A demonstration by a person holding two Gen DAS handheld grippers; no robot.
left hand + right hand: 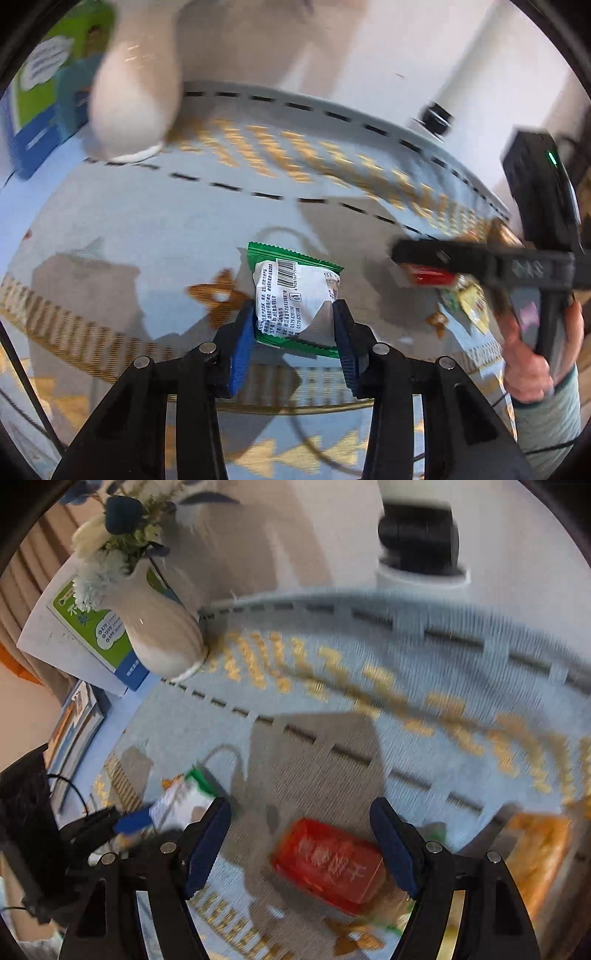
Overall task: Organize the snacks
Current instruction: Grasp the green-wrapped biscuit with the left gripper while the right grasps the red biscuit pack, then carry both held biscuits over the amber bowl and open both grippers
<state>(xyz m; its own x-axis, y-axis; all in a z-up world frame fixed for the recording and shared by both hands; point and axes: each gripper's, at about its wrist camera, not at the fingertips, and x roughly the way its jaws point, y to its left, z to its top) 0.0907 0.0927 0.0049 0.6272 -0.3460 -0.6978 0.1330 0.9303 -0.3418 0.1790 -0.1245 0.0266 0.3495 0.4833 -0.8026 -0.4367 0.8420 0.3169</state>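
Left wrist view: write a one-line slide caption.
Left gripper clamps a green-and-white snack packet above the patterned blue tablecloth.

The green-and-white snack packet (295, 295) between the left gripper's (295, 321) fingers bears a barcode and small print (mostly illegible), with "0579" readable.

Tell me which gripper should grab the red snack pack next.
Right. The right gripper hangs open directly over the red snack pack, which lies between its jaws. The left gripper is already shut on the green-and-white snack packet, away from the red one.
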